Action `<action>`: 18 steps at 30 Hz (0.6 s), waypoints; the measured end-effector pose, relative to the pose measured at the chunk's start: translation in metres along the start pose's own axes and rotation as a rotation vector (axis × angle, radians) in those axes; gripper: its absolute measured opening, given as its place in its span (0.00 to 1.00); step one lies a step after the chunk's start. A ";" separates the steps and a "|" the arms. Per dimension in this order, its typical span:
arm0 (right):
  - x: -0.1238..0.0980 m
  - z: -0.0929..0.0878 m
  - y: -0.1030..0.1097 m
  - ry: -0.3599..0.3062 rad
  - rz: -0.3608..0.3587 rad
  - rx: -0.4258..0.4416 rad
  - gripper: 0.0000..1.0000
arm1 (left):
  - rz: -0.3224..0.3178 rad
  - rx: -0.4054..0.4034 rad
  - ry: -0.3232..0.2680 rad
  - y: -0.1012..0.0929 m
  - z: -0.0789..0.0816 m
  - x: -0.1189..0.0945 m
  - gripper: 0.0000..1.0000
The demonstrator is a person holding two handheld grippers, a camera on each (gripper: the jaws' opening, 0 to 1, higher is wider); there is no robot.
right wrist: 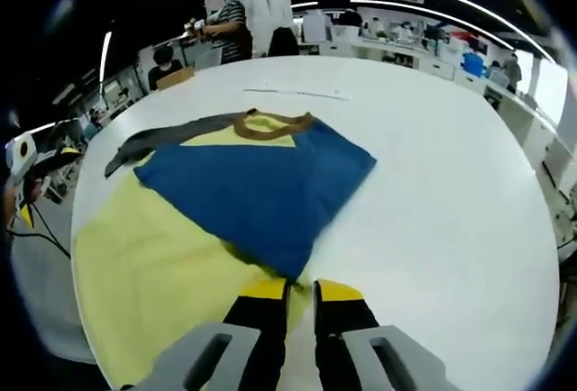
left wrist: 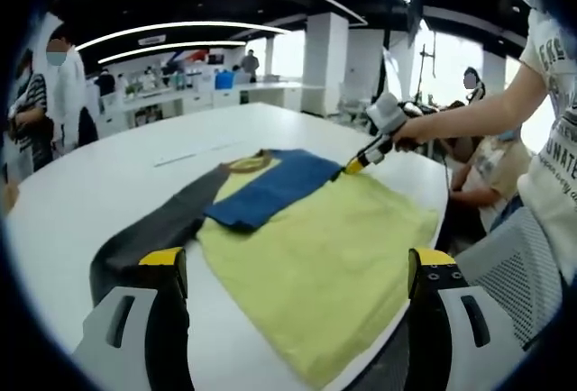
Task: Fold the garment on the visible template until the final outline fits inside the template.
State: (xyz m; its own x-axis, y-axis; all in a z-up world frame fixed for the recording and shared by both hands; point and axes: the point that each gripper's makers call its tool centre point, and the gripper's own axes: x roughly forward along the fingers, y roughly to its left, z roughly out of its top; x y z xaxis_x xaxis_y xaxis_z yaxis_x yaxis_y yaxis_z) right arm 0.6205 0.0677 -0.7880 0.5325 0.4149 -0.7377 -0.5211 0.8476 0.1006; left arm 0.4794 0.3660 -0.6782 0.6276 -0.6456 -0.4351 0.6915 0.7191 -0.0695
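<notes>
Two tools engaged: right tool (right wrist: pixel 300 294) pinches the garment's (left wrist: pixel 334 256) blue sleeve (right wrist: pixel 261 193), left tool (left wrist: pixel 297 269) spread; a slipped pinch would likely undo the fold.

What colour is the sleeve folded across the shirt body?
Blue sleeve, over the yellow shirt body; clearest in the right gripper view.
</notes>
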 end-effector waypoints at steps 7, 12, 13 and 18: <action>-0.001 -0.001 -0.001 0.004 -0.013 -0.029 0.00 | -0.002 0.000 -0.002 -0.001 0.000 0.000 0.99; -0.002 -0.002 -0.004 0.007 -0.019 -0.039 0.00 | -0.001 -0.001 -0.002 -0.001 -0.001 0.000 0.99; -0.003 -0.002 -0.005 0.007 -0.019 -0.039 0.00 | -0.001 0.000 -0.001 -0.001 -0.001 0.000 0.99; -0.004 -0.003 -0.007 0.010 -0.022 -0.037 0.00 | -0.005 0.002 0.002 -0.002 -0.002 0.000 0.99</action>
State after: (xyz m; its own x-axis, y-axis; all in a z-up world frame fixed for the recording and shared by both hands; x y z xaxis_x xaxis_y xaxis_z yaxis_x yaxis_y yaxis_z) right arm 0.6203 0.0589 -0.7873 0.5378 0.3930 -0.7458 -0.5338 0.8435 0.0595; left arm 0.4780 0.3649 -0.6797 0.6232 -0.6488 -0.4366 0.6955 0.7151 -0.0699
